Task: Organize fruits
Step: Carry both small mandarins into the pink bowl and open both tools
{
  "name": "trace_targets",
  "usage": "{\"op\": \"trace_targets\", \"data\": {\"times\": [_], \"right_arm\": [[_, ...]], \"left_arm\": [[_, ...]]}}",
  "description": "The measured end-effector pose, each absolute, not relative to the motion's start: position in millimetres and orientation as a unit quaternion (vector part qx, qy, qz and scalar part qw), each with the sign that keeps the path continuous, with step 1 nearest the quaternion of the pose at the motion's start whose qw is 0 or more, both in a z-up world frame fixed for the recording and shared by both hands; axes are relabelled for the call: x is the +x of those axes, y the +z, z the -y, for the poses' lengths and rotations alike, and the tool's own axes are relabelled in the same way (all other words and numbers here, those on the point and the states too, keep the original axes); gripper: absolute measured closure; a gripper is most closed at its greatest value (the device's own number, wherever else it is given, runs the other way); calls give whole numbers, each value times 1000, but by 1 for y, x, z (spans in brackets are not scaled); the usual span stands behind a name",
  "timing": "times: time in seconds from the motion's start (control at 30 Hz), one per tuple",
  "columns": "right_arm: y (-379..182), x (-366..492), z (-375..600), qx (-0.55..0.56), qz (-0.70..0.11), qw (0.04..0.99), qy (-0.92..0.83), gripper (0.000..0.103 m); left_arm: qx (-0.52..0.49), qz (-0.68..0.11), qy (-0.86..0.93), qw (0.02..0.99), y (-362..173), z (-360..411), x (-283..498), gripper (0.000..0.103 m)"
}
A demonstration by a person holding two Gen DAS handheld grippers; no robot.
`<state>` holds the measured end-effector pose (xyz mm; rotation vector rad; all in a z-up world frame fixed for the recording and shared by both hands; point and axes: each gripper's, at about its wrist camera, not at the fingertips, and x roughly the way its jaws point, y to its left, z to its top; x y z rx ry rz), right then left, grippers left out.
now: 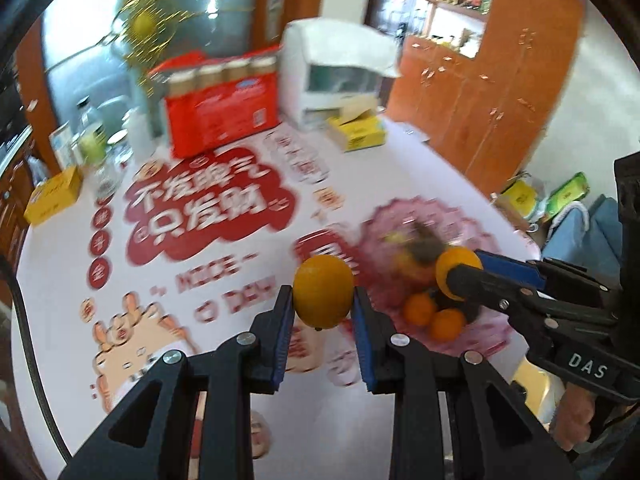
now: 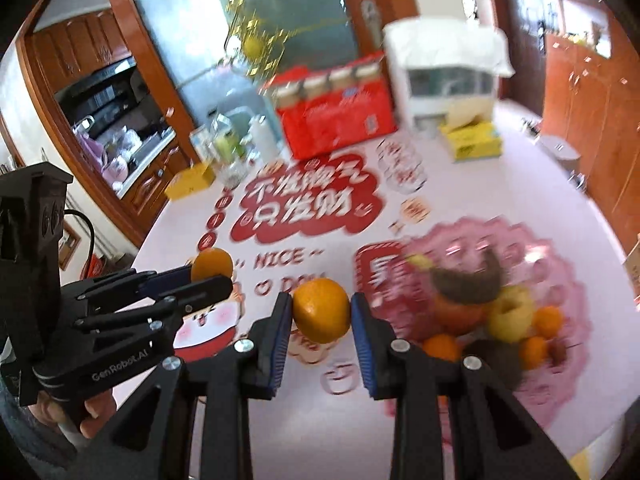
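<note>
The left gripper (image 1: pixel 323 300) is clamped on an orange (image 1: pixel 323 291), its blue pads pressing the fruit from both sides, held up above the table (image 1: pixel 60 280). The right gripper (image 2: pixel 322 312) likewise grips a second orange (image 2: pixel 322 309) between its pads, also lifted off the tabletop. In the left wrist view the right gripper enters from 3 o'clock, its orange over the near edge of the pink fruit plate (image 1: pixel 492 332); in the right wrist view the left gripper comes in from 9 o'clock.

Outward from the right gripper, at 3 o'clock, the pink plate holds a yellow apple (image 2: pixel 512 312), a reddish fruit (image 2: pixel 456 312), several small oranges (image 2: pixel 440 347) and a dark blurred piece on top that cannot be identified. The table carries a white cloth printed with red characters.

Toward 12 o'clock at the far side of the table stand a red carton of drinks (image 2: pixel 336 112), a white appliance (image 2: pixel 444 80) and a yellow tissue box (image 2: pixel 476 142). At 10 o'clock sit jars and a yellow box (image 2: pixel 190 180).
</note>
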<state>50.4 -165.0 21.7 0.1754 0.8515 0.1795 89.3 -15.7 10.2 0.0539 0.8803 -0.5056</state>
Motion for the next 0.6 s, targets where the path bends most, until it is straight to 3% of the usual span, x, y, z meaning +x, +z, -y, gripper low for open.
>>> {"op": "trace_targets", "data": {"times": [0.27,0.6], "right_arm": [[51,28,242,57,-371,926,46,73],[11,38,305,40,-417,908,34,73]], "left_arm": [[45,-418,-256,871,12,101,68,76],[57,-461,-226,856,-36,163,71,76]]}}
